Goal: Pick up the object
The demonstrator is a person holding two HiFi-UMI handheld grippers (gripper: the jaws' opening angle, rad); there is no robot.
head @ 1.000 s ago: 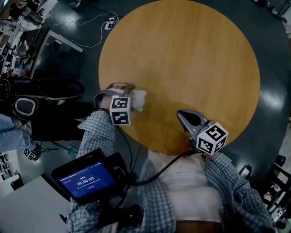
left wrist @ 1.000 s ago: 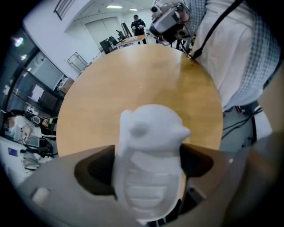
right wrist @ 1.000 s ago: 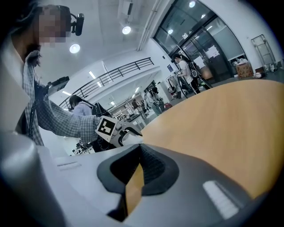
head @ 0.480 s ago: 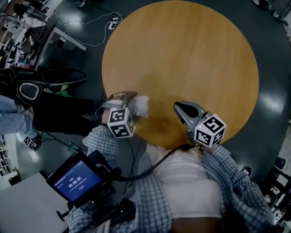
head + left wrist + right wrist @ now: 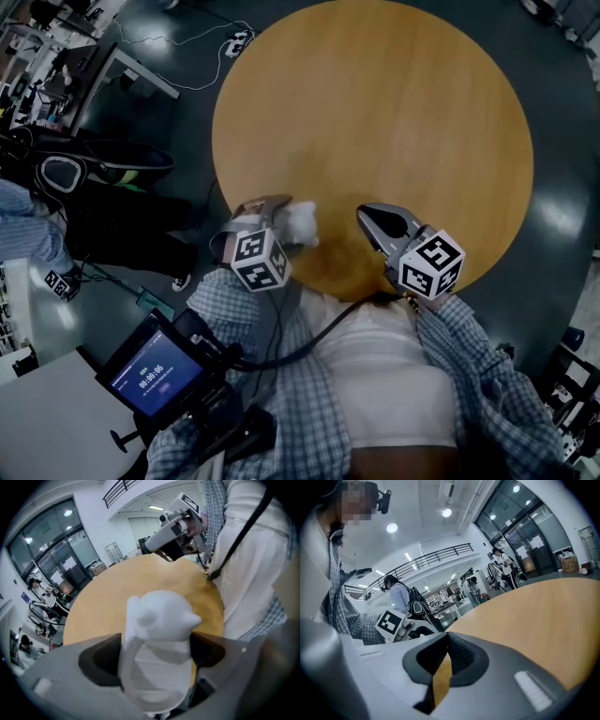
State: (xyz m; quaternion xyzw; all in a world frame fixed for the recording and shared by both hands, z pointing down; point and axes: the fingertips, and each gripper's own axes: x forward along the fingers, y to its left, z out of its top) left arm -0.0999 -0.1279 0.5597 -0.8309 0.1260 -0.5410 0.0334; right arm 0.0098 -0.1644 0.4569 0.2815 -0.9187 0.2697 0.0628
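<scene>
The object is a small white figure with a rounded head and two pointed ears point(image 5: 159, 620). My left gripper point(image 5: 157, 656) is shut on its body, with a dark pad pressed against each side. In the head view the white figure point(image 5: 303, 223) shows ahead of the left gripper point(image 5: 281, 217), over the near edge of the round wooden table point(image 5: 375, 103). I cannot tell whether it touches the tabletop. My right gripper point(image 5: 375, 221) hovers a little to the right over the same edge. In the right gripper view the right gripper point(image 5: 447, 639) is shut on nothing.
A handheld screen point(image 5: 148, 371) hangs at the person's left side. Cables point(image 5: 178, 37) and dark bags point(image 5: 103, 169) lie on the floor left of the table. People stand in the hall beyond the table point(image 5: 401, 597).
The left gripper has carried the white figure a little to the right along the table's near edge, closer to the right gripper. The right gripper has hardly moved.
</scene>
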